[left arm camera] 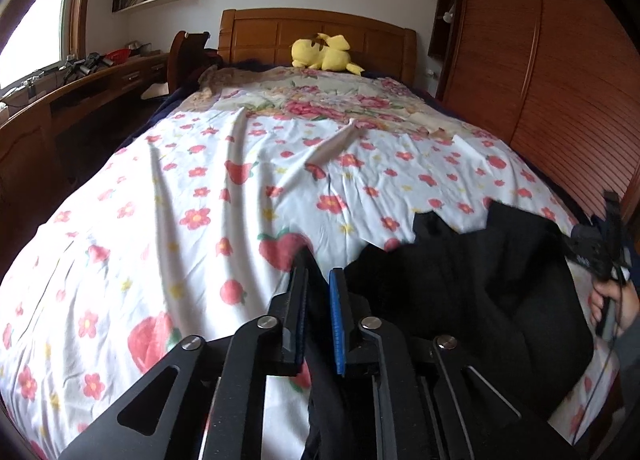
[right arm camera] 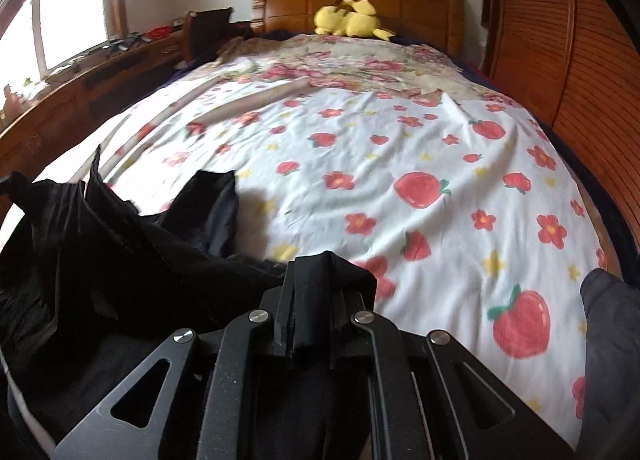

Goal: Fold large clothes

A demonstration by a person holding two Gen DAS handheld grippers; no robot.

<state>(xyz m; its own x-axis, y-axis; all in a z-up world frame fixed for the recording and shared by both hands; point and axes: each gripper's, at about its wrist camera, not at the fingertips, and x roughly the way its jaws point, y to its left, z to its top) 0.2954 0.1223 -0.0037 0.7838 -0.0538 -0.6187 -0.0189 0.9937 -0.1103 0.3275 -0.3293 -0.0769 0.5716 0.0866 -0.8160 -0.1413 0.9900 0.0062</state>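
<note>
A black garment [left arm camera: 480,280] lies bunched on the near end of a flower-and-strawberry bedspread [left arm camera: 200,180]. In the left wrist view, my left gripper [left arm camera: 320,272] stands slightly open. A strip of the black cloth runs loosely between its black finger and its blue pad [left arm camera: 338,320]. In the right wrist view, my right gripper [right arm camera: 320,280] is shut on a fold of the black garment [right arm camera: 120,252]. That fold drapes over its fingertips, and the rest is heaped to the left. A hand [left arm camera: 612,300] holds the right gripper at the right edge of the left wrist view.
A yellow plush toy [left arm camera: 324,54] rests against the wooden headboard [left arm camera: 280,32]. A slatted wooden wardrobe [left arm camera: 540,60] runs along the bed's right side. On the left, a cluttered desk [left arm camera: 60,100] stands under a window. A dark sleeve [right arm camera: 608,340] shows at the right edge.
</note>
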